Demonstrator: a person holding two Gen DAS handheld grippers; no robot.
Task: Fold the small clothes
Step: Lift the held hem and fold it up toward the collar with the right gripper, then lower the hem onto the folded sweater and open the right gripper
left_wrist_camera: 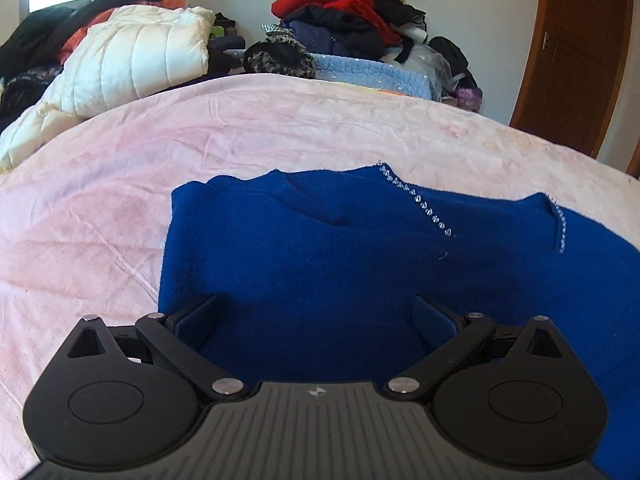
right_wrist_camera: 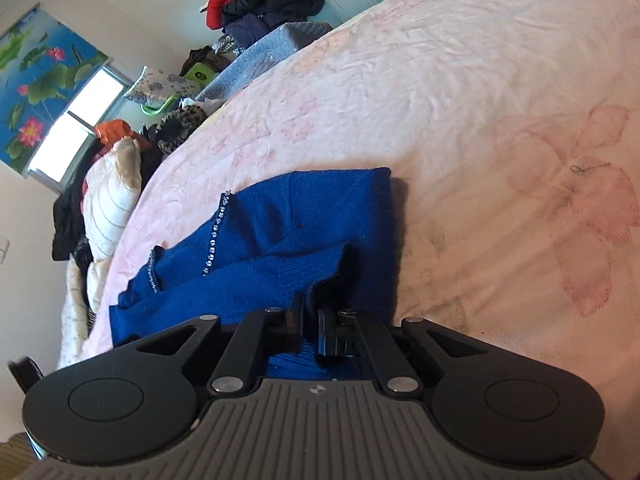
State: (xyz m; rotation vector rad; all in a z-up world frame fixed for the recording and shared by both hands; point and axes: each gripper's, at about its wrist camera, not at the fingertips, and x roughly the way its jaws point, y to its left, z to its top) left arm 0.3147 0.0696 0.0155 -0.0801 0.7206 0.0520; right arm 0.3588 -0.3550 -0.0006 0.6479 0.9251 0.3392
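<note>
We see one blue knit top (left_wrist_camera: 320,248), two claws and one bed. The top lies on the pink sheet (left_wrist_camera: 120,200) of the bed, partly folded, soft and fuzzy, with two lines of small clear beads along its seams.

Our left claw (left_wrist_camera: 316,320) is spread wide, its two fingers low over the top, the fabric lying between and ahead of them; we cannot tell whether they touch it. Our right claw (right_wrist_camera: 310,316) is pressed together on an edge of the top (right_wrist_camera: 280,232), a fold of knit bunched just ahead of its tips.

The left view alone shows a wooden door (left_wrist_camera: 576,60) far ahead to the right, and a white quilted jacket (left_wrist_camera: 132,56) ahead to the left beside a heap of clothes (left_wrist_camera: 344,12). The right view alone shows a lotus blind (right_wrist_camera: 40,80) far to the left and a faded flower print (right_wrist_camera: 580,208) on the sheet to the claw's right.
</note>
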